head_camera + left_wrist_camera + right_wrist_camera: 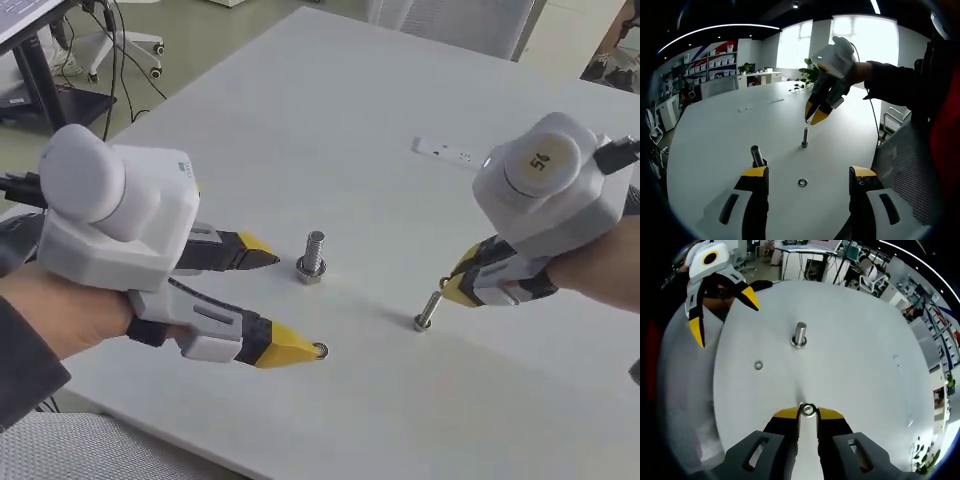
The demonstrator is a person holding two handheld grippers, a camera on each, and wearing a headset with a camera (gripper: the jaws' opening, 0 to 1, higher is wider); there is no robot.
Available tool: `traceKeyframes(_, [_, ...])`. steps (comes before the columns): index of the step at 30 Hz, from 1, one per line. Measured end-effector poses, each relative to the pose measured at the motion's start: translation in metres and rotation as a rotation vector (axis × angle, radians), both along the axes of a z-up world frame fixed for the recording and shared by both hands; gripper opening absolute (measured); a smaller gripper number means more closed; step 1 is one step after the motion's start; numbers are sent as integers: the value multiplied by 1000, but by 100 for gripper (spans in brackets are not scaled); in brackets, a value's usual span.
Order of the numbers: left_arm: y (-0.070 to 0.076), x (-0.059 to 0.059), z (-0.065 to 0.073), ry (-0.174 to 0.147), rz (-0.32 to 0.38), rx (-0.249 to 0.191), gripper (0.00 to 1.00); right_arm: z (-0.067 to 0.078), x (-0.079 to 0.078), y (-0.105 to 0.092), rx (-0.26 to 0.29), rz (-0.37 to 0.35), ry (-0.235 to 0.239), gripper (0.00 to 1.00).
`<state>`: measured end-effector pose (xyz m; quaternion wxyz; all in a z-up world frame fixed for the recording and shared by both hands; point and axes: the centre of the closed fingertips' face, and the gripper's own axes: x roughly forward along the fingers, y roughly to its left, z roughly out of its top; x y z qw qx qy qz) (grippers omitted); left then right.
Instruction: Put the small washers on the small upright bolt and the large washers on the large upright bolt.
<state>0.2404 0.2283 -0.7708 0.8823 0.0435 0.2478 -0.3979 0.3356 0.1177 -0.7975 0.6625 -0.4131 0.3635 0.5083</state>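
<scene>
The large upright bolt (312,256) (756,155) (799,334) stands mid-table, just beyond my left gripper's far tip. The left gripper (292,303) (809,175) (725,315) is open, and a loose washer (320,350) (802,182) (758,365) lies flat on the table between its jaws, by the near tip. The small upright bolt (427,312) (804,137) stands to the right. Just above it hangs my right gripper (450,288) (814,117) (808,412), shut on a small washer (808,410) (443,283) held in its tips.
The white table (300,120) runs far back. A flat white strip (443,152) (745,108) lies behind the bolts. The table's near edge lies close under my left hand, with a mesh chair (60,450) below it. Office chairs stand beyond the far edge.
</scene>
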Motion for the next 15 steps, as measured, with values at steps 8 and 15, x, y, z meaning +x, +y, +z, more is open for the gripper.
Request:
traceKeyframes(8, [1, 1, -1, 1, 6, -2, 64, -11, 2, 0, -27, 17, 19, 14])
traceKeyframes(15, [1, 1, -1, 3, 8, 0, 65, -19, 6, -3, -45, 20, 33, 14])
